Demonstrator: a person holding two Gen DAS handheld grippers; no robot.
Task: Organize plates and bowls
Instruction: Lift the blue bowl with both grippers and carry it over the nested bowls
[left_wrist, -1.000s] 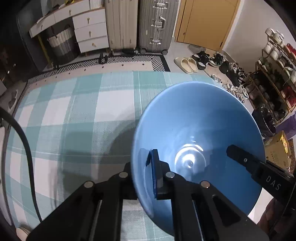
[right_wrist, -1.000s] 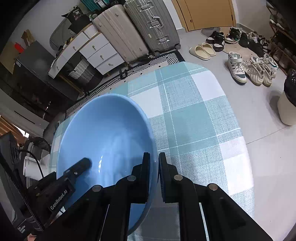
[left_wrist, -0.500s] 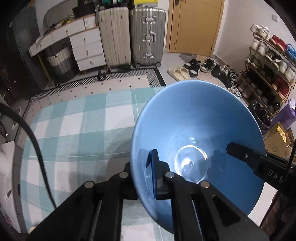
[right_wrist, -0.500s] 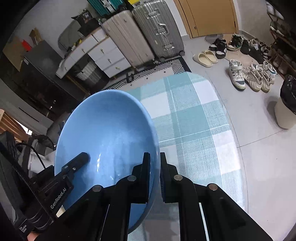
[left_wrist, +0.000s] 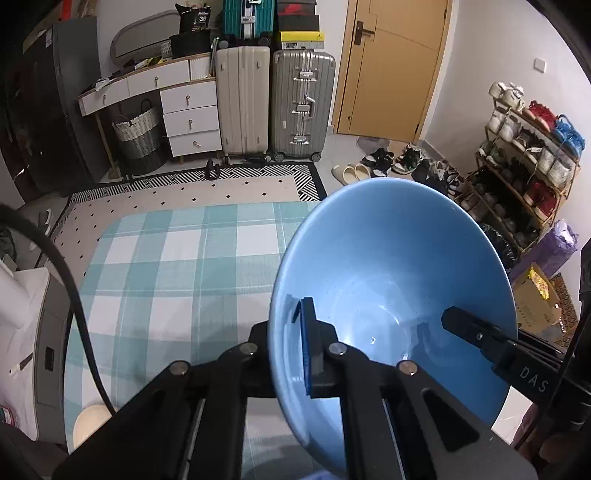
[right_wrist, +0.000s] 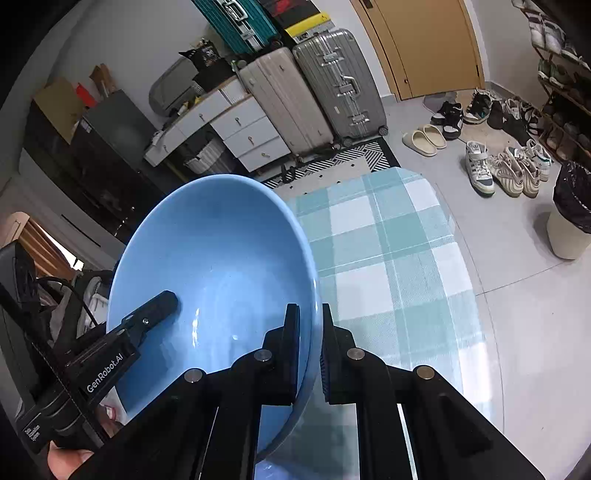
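Blue-checked counter (left_wrist: 184, 258) lies below the bowl (left_wrist: 388, 258) (lifted clear, tilted). Each rim side is pinched: left hand-held gripper (left_wrist: 291, 350) clamped on one, right hand-held gripper (right_wrist: 310, 354) opposite, equally near.

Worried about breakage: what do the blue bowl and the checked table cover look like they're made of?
Blue bowl: probably glazed ceramic, possibly melamine; smooth, glossy, with bright highlights inside. Checked table cover: looks like woven cloth, matte, with a fine thread texture.
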